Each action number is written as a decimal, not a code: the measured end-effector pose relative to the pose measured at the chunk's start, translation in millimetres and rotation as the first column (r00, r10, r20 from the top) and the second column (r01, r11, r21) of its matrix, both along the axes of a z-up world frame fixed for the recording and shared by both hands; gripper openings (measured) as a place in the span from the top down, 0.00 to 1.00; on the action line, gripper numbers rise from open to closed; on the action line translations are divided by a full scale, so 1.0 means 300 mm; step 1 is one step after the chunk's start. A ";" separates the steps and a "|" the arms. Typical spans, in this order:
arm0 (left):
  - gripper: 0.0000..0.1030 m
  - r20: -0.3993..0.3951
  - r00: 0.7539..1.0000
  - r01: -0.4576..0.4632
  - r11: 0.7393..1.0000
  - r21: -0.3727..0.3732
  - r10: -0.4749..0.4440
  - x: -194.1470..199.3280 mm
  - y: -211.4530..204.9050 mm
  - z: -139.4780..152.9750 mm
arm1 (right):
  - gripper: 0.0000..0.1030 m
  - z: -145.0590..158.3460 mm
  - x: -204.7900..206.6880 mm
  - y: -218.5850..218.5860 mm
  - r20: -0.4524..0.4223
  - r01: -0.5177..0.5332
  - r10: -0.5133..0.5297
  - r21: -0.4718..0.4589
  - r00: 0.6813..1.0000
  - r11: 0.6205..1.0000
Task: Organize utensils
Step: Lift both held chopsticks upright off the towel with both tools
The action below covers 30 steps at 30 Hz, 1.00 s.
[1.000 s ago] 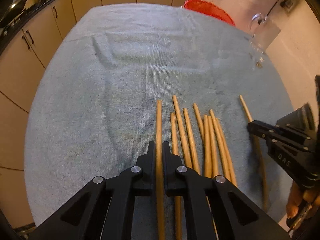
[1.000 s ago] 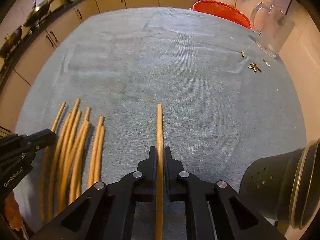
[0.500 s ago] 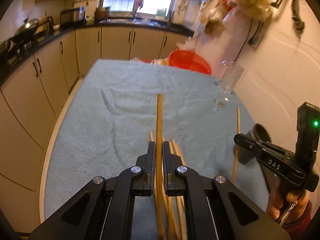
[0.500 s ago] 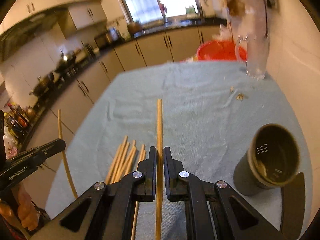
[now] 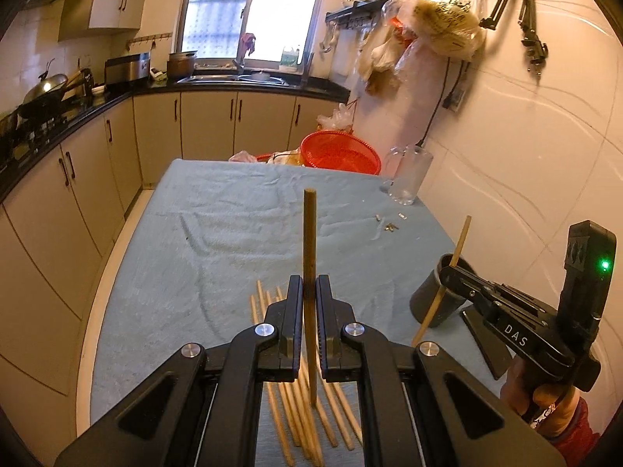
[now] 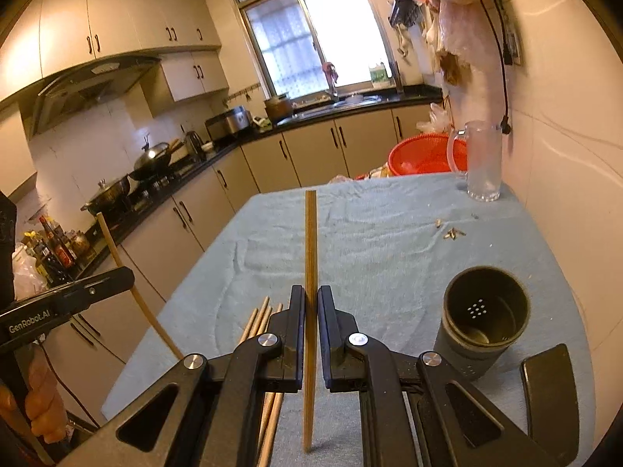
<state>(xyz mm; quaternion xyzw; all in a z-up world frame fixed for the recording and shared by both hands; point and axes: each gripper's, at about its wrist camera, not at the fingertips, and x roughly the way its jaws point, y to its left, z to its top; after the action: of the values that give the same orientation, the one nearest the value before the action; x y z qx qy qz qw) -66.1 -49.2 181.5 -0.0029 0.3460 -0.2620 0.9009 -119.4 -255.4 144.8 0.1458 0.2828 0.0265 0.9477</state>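
The left gripper [image 5: 309, 292] and the right gripper [image 6: 310, 303] each grip one chopstick [image 5: 309, 241] at frame centre; the holder [image 6: 483, 311] stands lower right.

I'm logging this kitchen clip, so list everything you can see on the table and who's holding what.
Towel: one, pale blue, covering the table.
Loose chopsticks: a bundle, count unclear, tan, lying on the towel near the left gripper.
Held chopsticks: two, tan, one in the left gripper, one in the right gripper.
Holder cup: one, dark grey, upright, looks empty, right side of the towel.
Glass mug: one, clear, far right corner.
Basket: one, red, beyond the table's far edge.
Small scraps: a few, brownish, near the mug.
Dark flat object: one, black, beside the cup.
Left gripper: black, shut on a chopstick.
Right gripper: black, shut on a chopstick.
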 end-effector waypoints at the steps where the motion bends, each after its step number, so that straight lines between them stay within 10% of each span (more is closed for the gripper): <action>1: 0.94 0.004 1.000 0.004 1.000 0.000 -0.004 -0.003 -0.008 0.006 | 0.93 0.009 -0.005 -0.004 0.008 0.001 -0.001 0.001 1.000 1.000; 30: 0.94 0.086 0.962 0.267 0.961 -0.076 -0.260 0.006 -0.515 0.303 | 0.93 0.323 -0.203 -0.403 0.231 0.241 -0.255 0.090 0.939 0.966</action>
<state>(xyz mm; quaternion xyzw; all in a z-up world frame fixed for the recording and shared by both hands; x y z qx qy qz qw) -64.3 -203.7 272.5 0.0138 0.2972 -0.3943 0.8695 -180.3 -376.4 241.8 0.2046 0.1441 -0.0671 0.9658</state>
